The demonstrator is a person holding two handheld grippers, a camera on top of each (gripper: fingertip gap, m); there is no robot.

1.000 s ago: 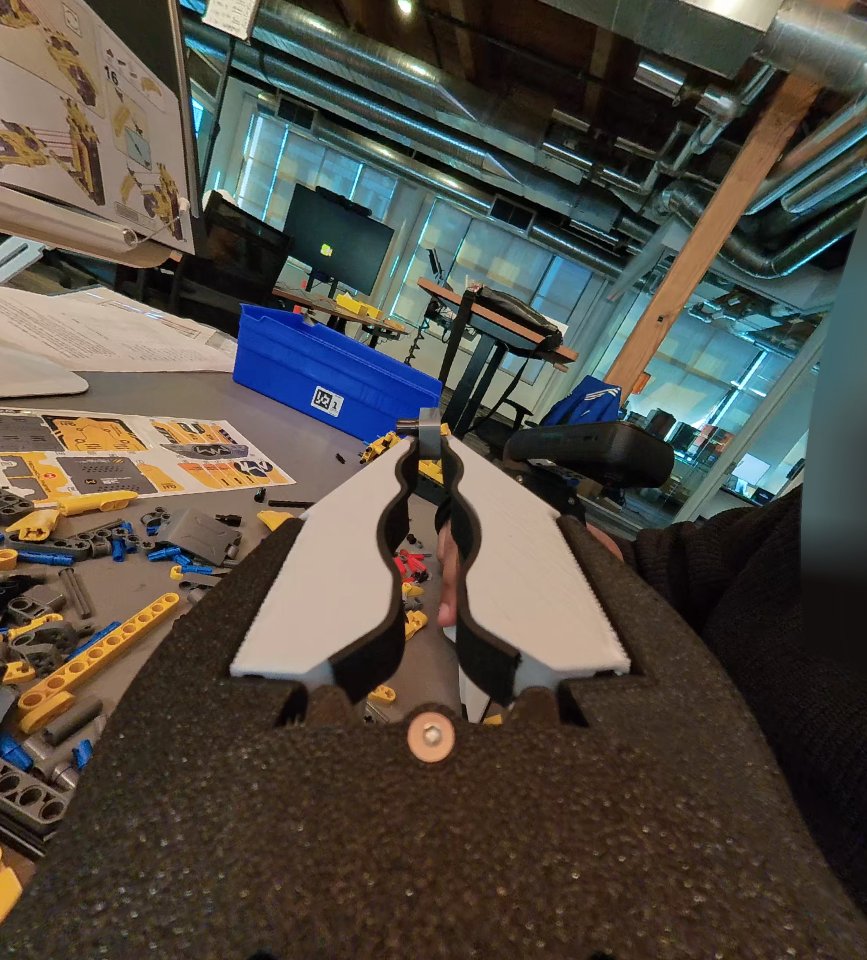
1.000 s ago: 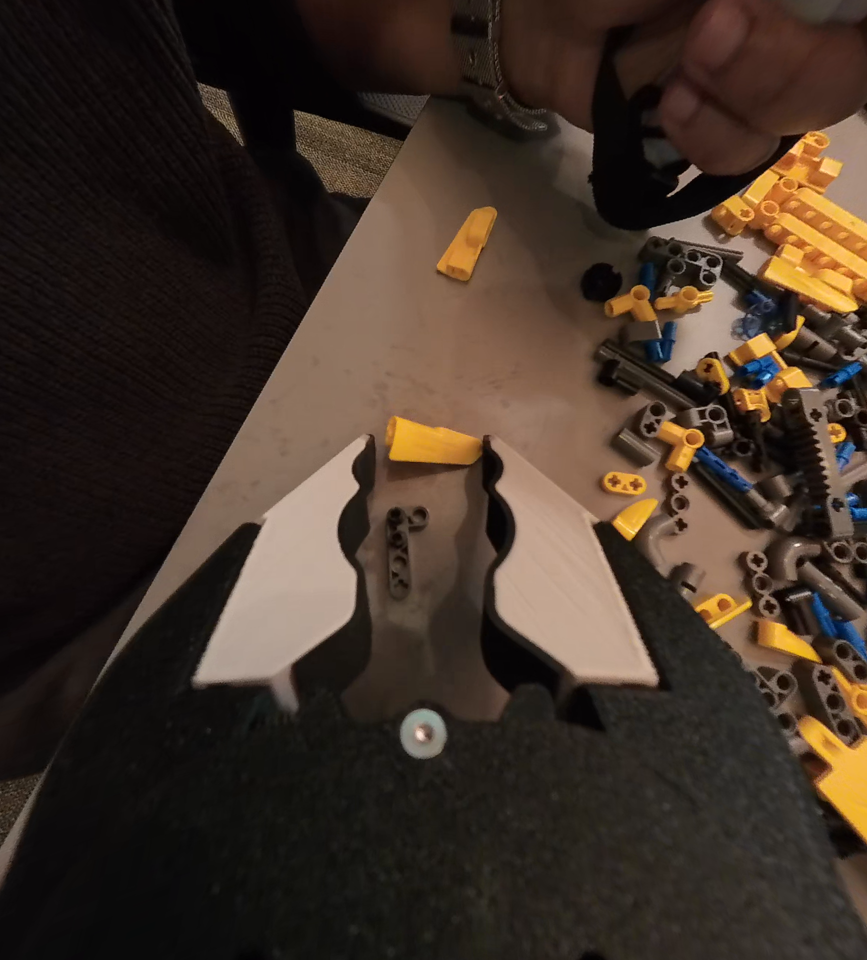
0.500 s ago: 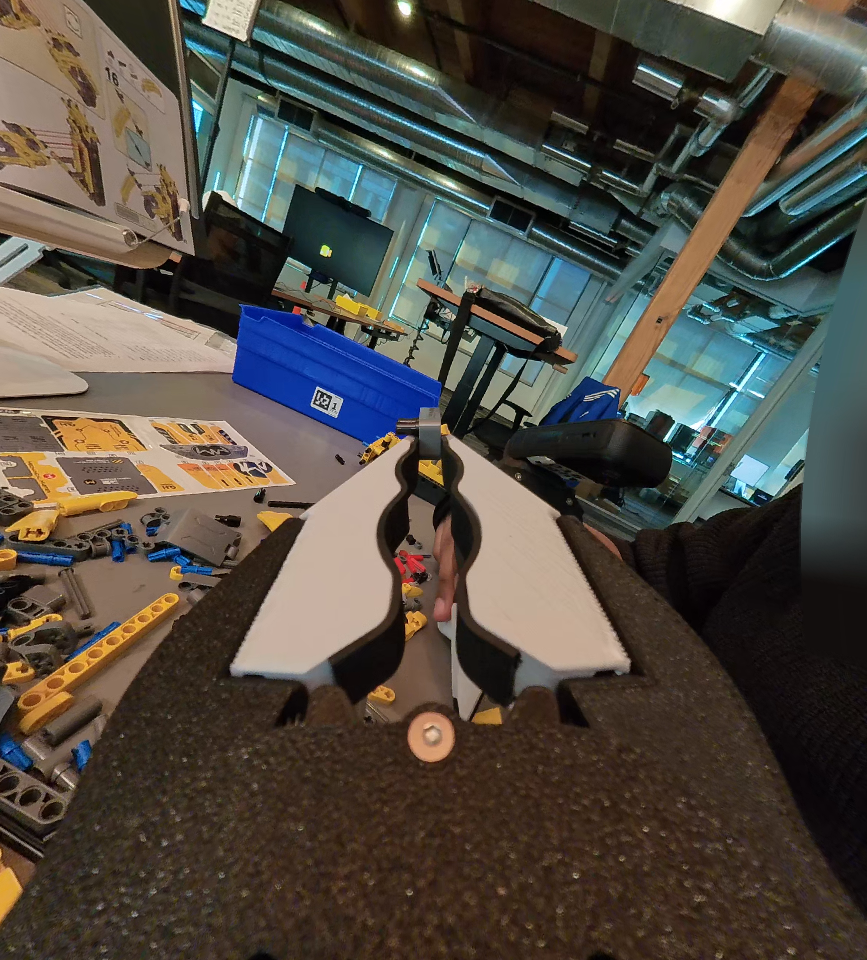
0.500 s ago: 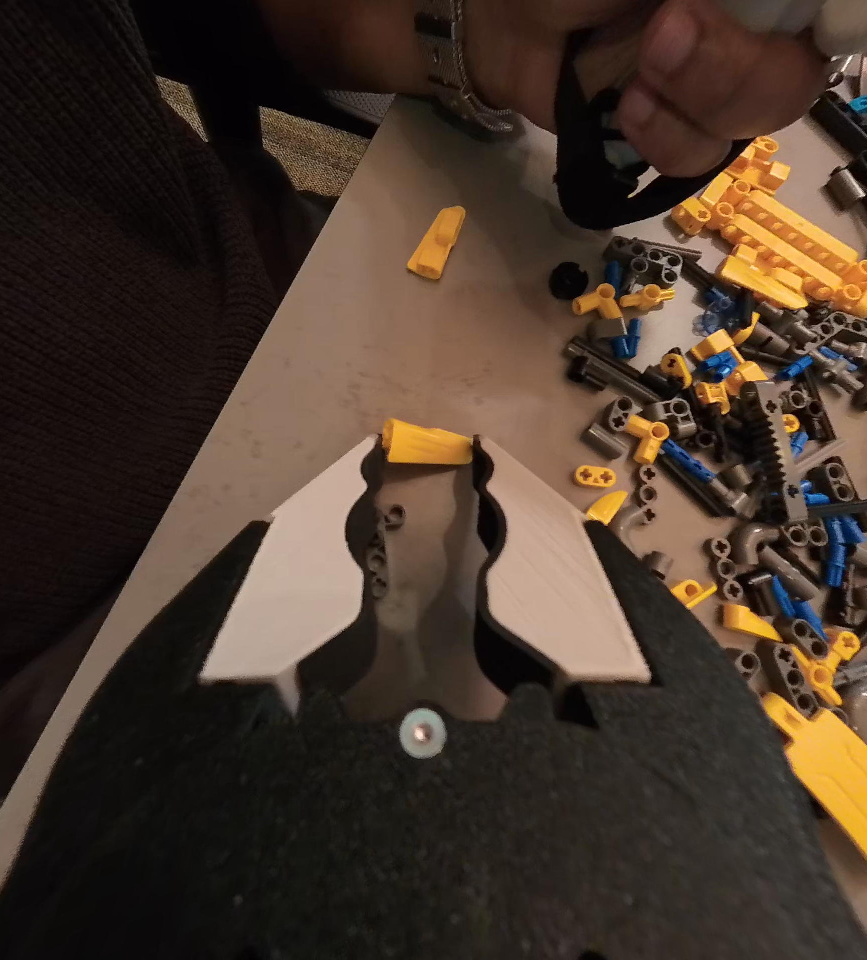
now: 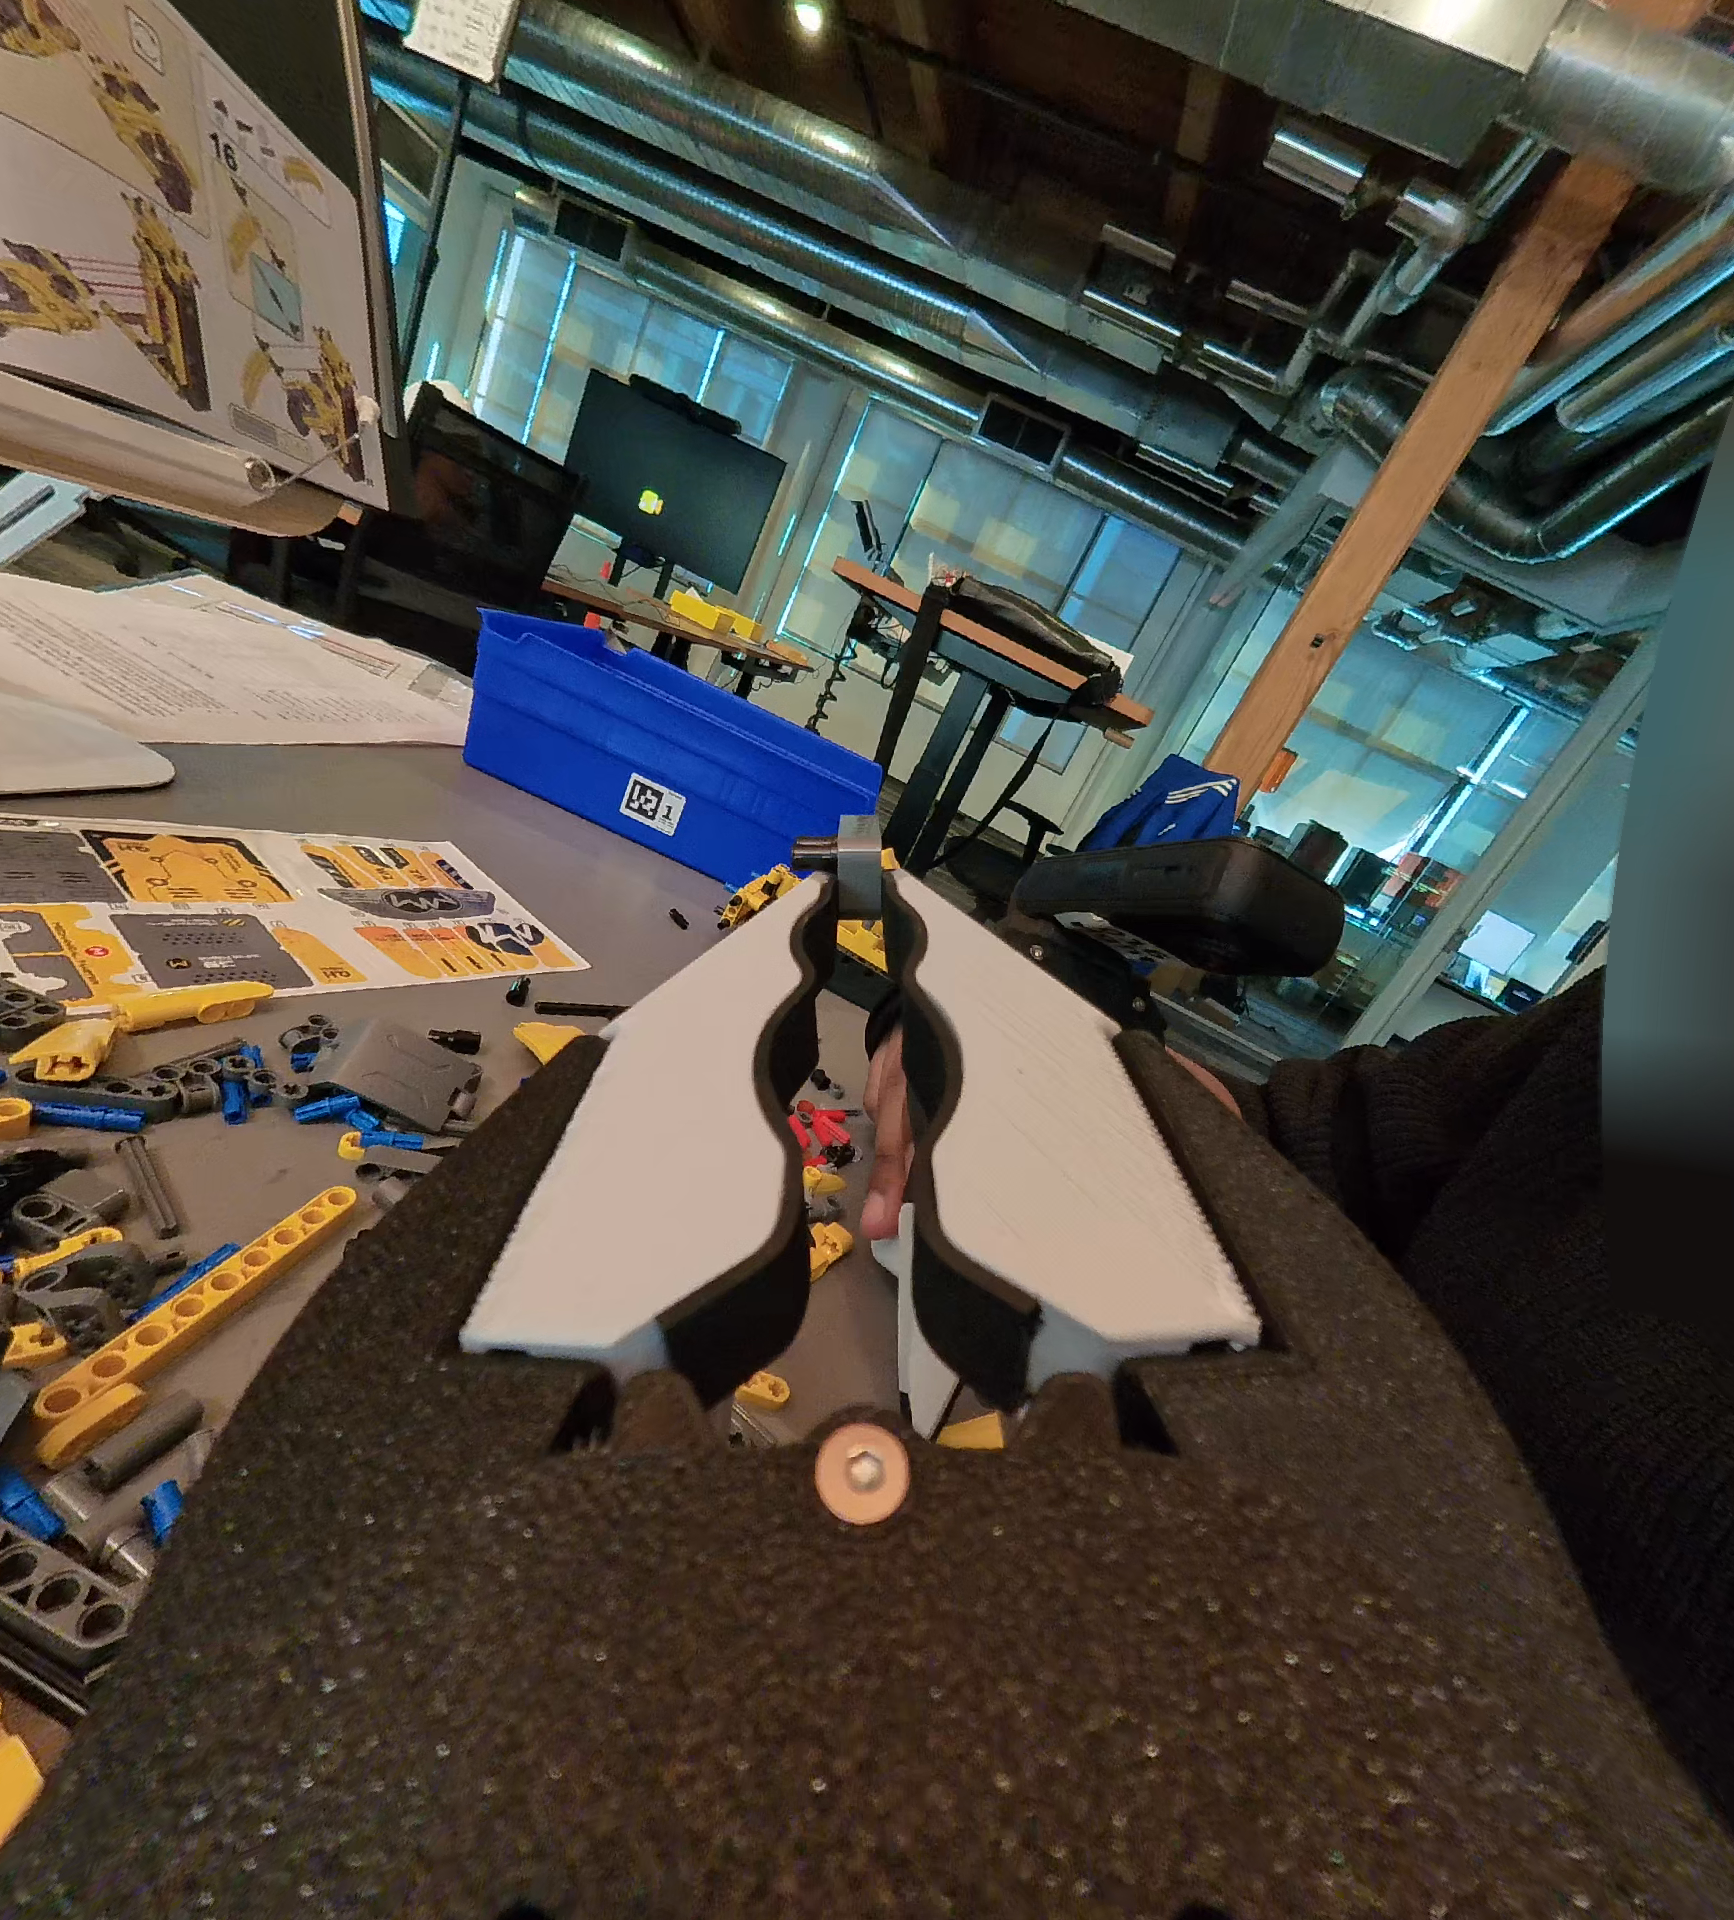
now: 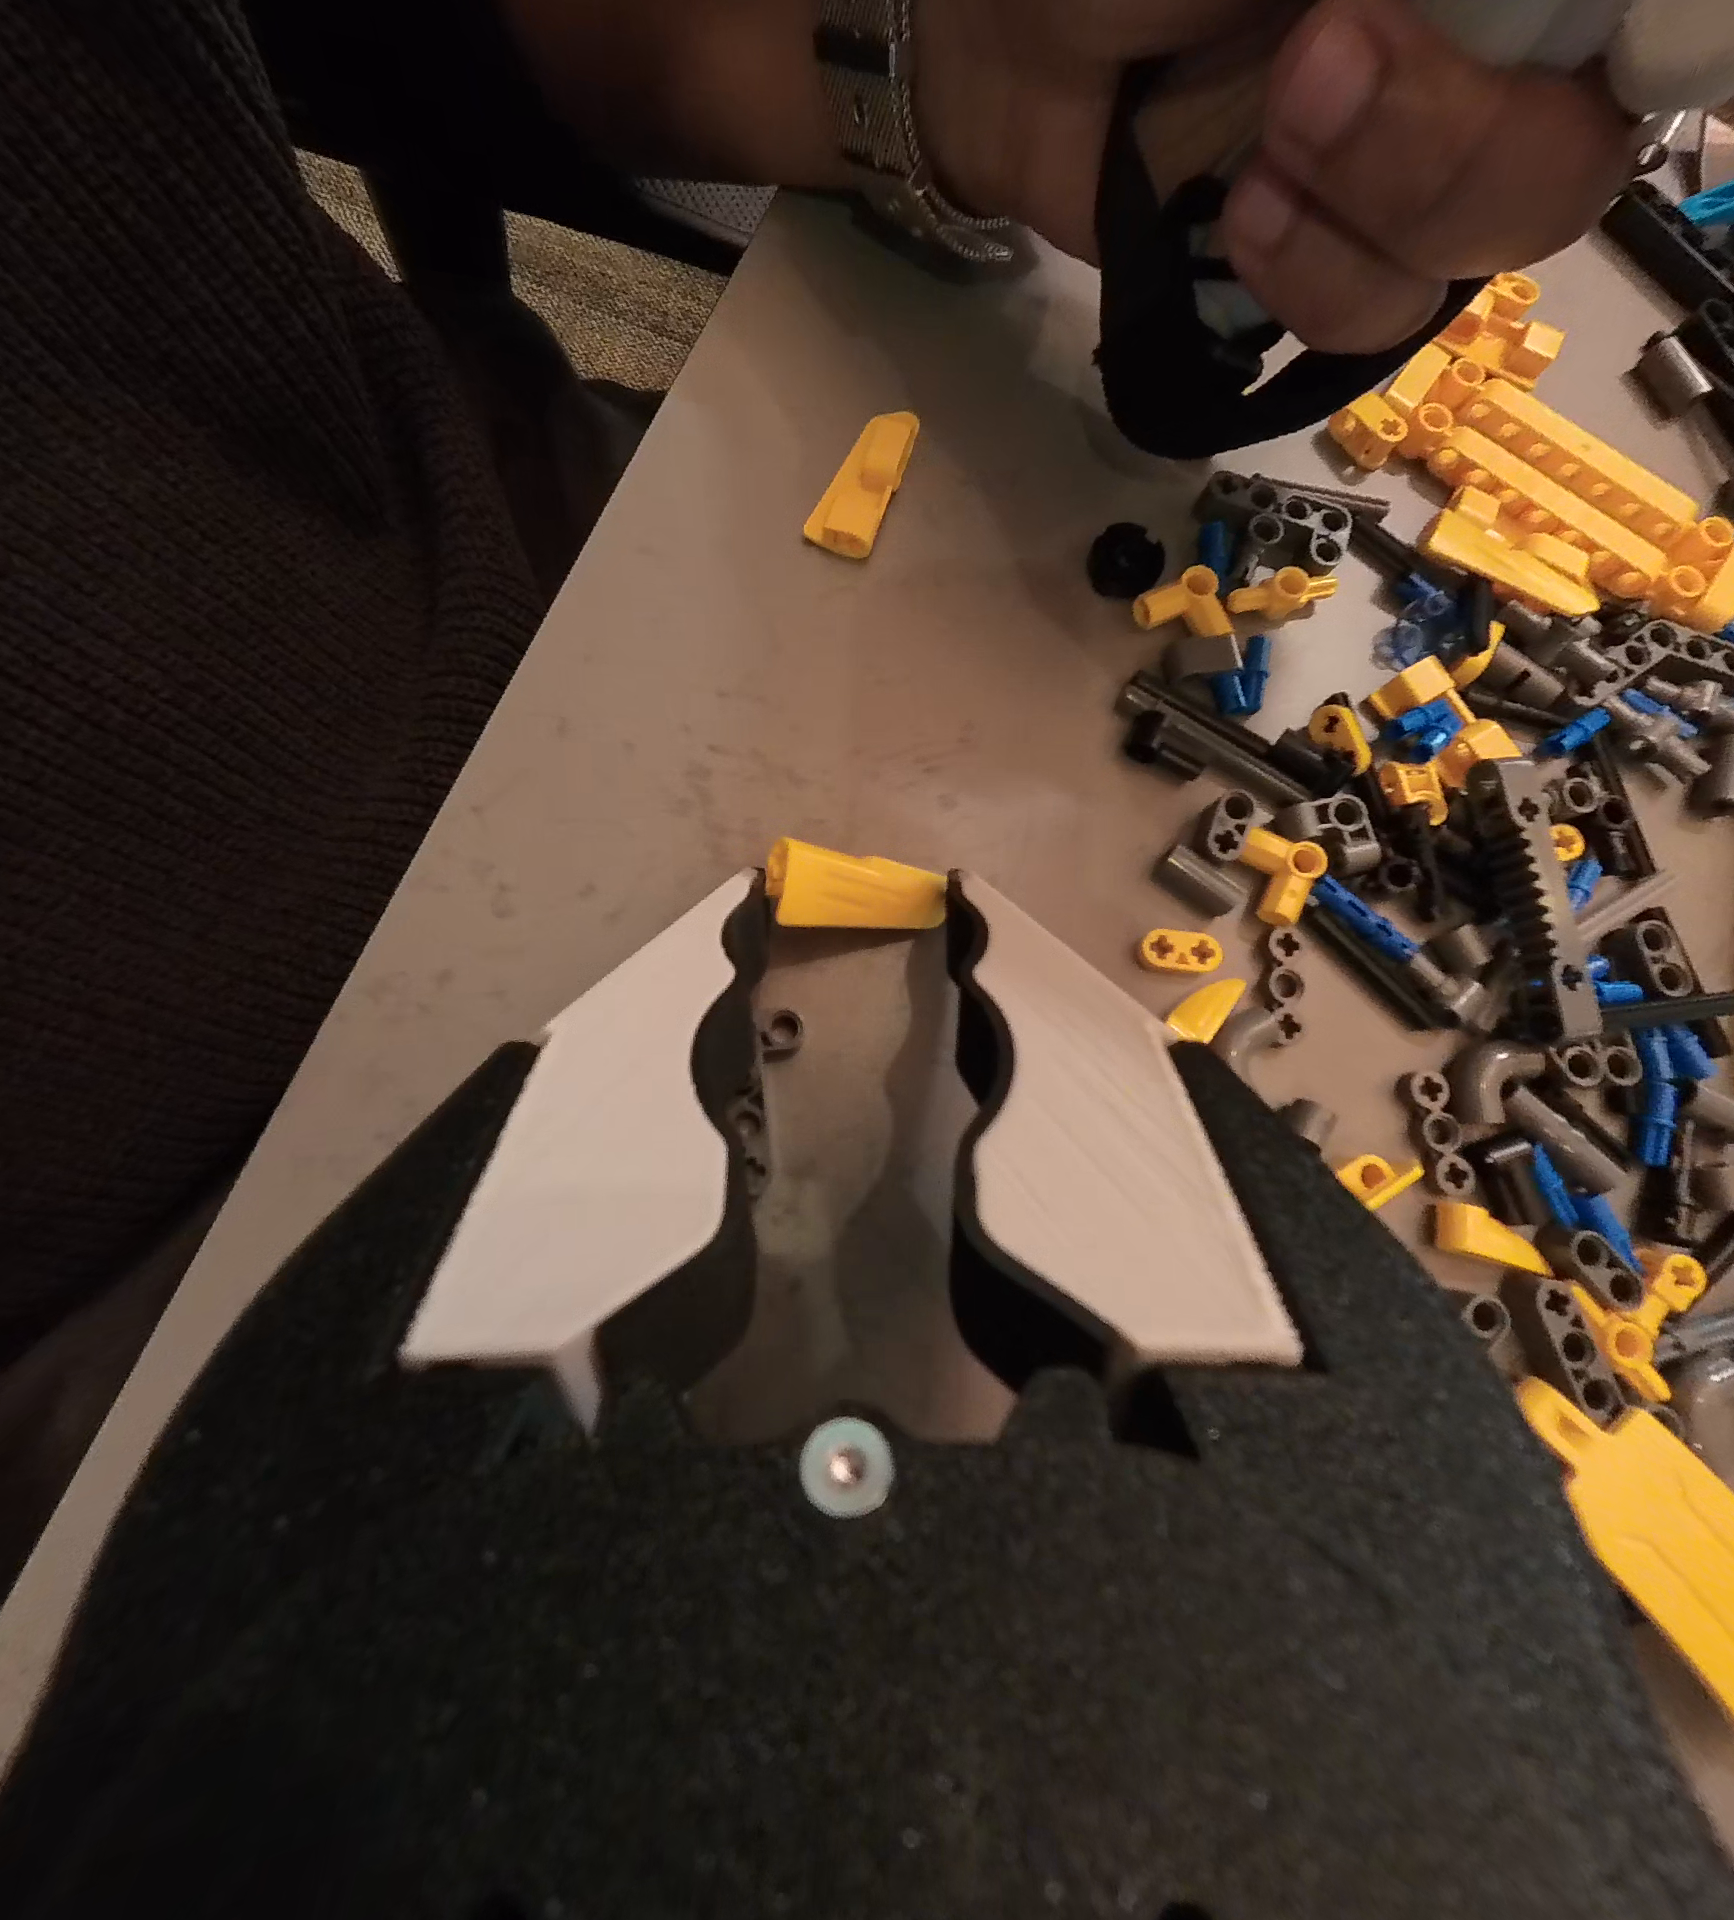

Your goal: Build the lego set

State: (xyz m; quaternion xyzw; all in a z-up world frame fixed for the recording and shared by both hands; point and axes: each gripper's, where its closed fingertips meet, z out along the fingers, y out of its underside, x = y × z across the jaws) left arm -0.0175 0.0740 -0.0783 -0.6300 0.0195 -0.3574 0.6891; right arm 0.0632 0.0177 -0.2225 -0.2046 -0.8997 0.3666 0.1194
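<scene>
My left gripper (image 5: 856, 891) is shut on a small grey piece with a black pin (image 5: 850, 858), held up above the table. My right gripper (image 6: 858, 899) is shut on a yellow tapered piece (image 6: 855, 896), which spans its fingertips crosswise above the grey table (image 6: 738, 707). A dark grey beam with holes (image 6: 757, 1081) lies on the table under the right gripper, partly hidden by its left finger. A second yellow tapered piece (image 6: 863, 486) lies apart near the table edge. A hand (image 6: 1362, 156) holding the other gripper's handle shows at the top of the right wrist view.
A heap of yellow, grey, blue and black building pieces (image 6: 1569, 831) covers the table to the right. A sticker sheet (image 5: 219, 904), a blue bin (image 5: 655, 758) and an instruction booklet on a stand (image 5: 115, 229) are on the left. A dark sleeve (image 6: 167, 520) lies beyond the table edge.
The right gripper has drifted left with the yellow piece, so the grey beam under it now lies partly behind its left finger. The left gripper has stayed still.
</scene>
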